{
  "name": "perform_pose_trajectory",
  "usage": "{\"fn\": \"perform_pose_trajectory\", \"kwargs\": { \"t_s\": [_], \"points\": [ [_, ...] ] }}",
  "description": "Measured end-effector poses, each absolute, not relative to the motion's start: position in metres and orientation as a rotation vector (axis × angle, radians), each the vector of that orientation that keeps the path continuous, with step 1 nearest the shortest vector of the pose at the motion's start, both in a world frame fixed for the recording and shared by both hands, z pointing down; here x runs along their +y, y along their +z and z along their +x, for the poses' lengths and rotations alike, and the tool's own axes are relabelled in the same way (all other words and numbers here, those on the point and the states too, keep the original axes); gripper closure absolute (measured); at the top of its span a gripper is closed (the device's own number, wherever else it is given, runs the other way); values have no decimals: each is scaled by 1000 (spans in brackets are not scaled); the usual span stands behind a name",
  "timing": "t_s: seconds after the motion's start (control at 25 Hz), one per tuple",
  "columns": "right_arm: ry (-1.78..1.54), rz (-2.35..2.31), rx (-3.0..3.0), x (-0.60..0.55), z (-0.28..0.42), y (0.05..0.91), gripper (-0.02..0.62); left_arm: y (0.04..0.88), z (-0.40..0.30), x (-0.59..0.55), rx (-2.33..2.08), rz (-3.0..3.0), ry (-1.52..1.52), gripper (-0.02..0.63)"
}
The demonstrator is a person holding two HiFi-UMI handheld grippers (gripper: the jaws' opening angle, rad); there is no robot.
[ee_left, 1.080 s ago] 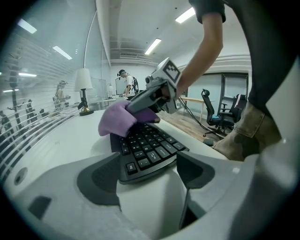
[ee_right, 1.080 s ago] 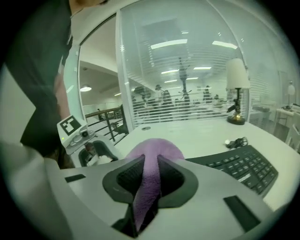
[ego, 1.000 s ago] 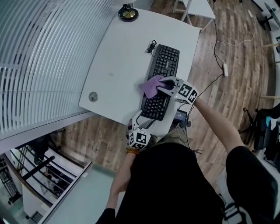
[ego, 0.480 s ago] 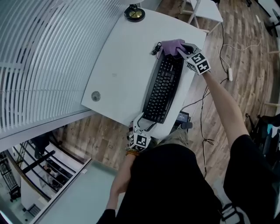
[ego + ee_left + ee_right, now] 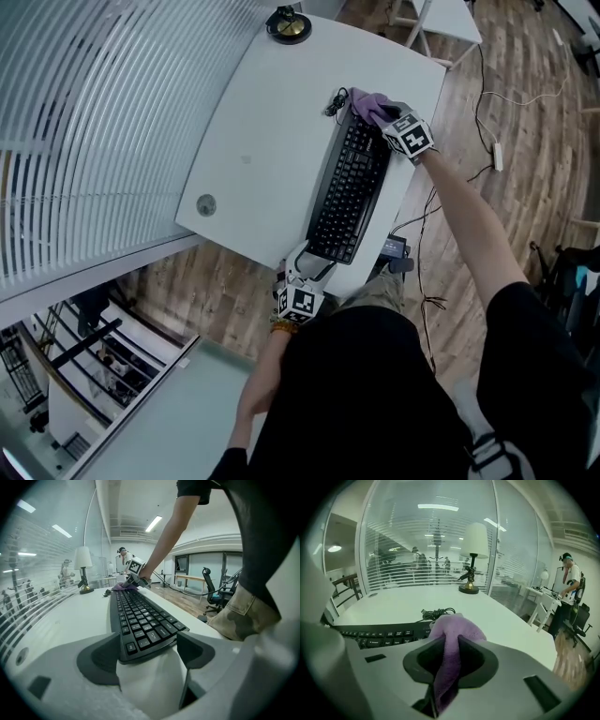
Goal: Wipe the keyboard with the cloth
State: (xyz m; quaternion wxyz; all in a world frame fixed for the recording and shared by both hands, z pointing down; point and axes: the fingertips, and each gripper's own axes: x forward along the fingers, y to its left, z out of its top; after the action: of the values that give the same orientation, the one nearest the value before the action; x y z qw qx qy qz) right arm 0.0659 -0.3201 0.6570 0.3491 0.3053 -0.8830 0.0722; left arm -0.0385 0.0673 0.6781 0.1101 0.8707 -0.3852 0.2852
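Note:
A black keyboard [image 5: 352, 187] lies along the right side of the white table [image 5: 262, 141]. My right gripper [image 5: 382, 116] is shut on a purple cloth [image 5: 370, 104] and presses it on the keyboard's far end. In the right gripper view the cloth [image 5: 452, 641] is pinched between the jaws with keys [image 5: 379, 634] to the left. My left gripper [image 5: 307, 260] holds the keyboard's near end; in the left gripper view the keyboard's corner [image 5: 140, 639] sits between the two jaws, which clamp it from both sides.
A coiled black cable [image 5: 334, 100] lies beside the keyboard's far end. A lamp with a brass base [image 5: 288, 25] stands at the table's far edge. A round grommet [image 5: 206, 204] is set in the table at the left. Cables and a power strip [image 5: 495, 155] trail on the wooden floor.
My right gripper swept the cloth from the keyboard's middle up to its far end, then drew back slightly toward me. The left gripper has stayed at the near end.

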Motion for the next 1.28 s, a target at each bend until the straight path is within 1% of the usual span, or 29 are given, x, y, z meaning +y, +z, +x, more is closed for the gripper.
{"fn": "perform_pose_trajectory", "kwargs": {
  "t_s": [0.28, 1.28],
  "points": [
    [178, 706, -2313, -301, 57, 660, 538, 679, -40, 67, -1134, 2572, 827, 235],
    [170, 702, -2342, -244, 36, 660, 540, 684, -40, 69, -1108, 2589, 825, 236]
  ]
}}
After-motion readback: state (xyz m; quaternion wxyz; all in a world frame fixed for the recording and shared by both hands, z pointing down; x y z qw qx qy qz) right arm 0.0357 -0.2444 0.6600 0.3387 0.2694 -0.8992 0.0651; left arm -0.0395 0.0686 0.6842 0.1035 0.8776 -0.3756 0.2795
